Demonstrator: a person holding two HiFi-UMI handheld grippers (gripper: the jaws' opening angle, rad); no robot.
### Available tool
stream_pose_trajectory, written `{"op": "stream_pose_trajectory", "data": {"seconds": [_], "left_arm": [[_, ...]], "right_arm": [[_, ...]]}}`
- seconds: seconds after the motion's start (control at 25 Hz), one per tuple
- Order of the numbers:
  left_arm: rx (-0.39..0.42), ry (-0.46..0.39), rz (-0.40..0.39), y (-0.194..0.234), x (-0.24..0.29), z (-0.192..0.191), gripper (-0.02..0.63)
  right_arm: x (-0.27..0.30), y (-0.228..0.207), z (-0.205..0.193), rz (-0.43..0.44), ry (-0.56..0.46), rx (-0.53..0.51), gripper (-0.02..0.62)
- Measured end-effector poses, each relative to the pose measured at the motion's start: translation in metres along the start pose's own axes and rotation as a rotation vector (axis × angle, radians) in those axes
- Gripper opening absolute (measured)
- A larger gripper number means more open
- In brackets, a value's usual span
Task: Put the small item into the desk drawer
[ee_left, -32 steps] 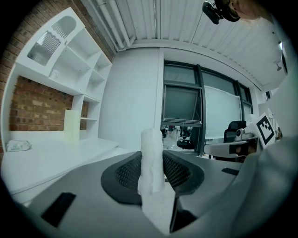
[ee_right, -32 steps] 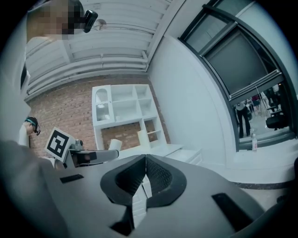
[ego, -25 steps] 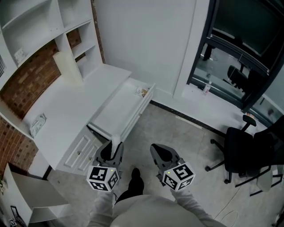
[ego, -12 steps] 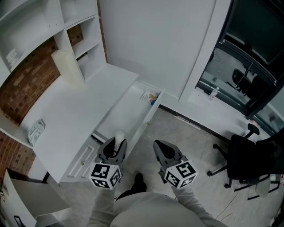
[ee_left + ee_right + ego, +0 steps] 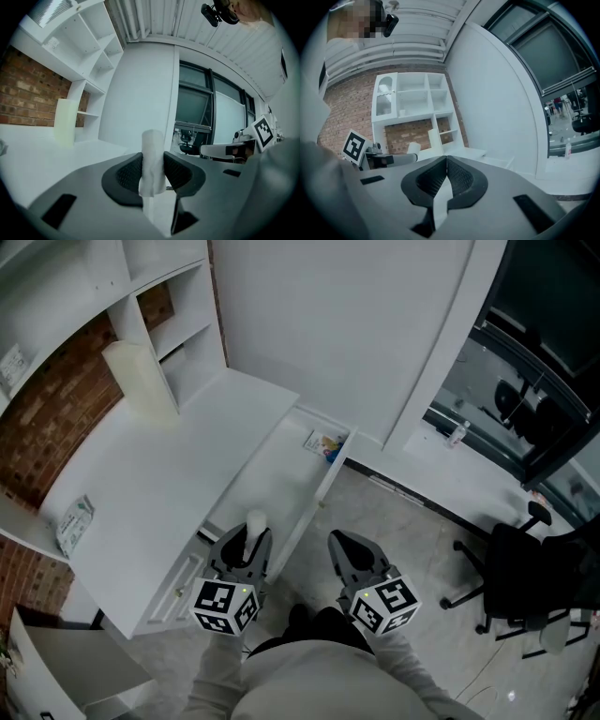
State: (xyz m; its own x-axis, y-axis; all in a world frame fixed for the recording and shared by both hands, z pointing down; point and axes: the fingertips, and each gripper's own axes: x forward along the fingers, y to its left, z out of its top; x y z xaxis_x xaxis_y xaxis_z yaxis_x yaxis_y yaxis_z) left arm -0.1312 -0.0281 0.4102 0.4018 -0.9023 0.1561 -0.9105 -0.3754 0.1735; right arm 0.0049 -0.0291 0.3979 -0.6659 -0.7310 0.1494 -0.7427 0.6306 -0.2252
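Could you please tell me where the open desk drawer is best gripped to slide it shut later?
Probably the top edge of the drawer front, near its middle, coming down from above. It is a thin upright board with no handle in view, so jaws could straddle it. The right hand-held gripper is shut and empty; the left hand-held gripper holds a white roll.

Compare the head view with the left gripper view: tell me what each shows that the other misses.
Head view only: the open drawer with small items at its far end. Left gripper view only: how the pads of the left gripper press the white roll from both sides. Both: the roll, the white desk, the brick wall.
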Motion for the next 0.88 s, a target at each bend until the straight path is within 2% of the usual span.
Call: {"op": "stream_pose_trajectory", "data": {"seconds": [0.88], "left_arm": [[0.018,0.024,0.015,0.042,0.08,0.014,0.146]], "right_arm": [[0.068,-0.058,0.029,0.001,-0.022,-0.004,0.028]]}}
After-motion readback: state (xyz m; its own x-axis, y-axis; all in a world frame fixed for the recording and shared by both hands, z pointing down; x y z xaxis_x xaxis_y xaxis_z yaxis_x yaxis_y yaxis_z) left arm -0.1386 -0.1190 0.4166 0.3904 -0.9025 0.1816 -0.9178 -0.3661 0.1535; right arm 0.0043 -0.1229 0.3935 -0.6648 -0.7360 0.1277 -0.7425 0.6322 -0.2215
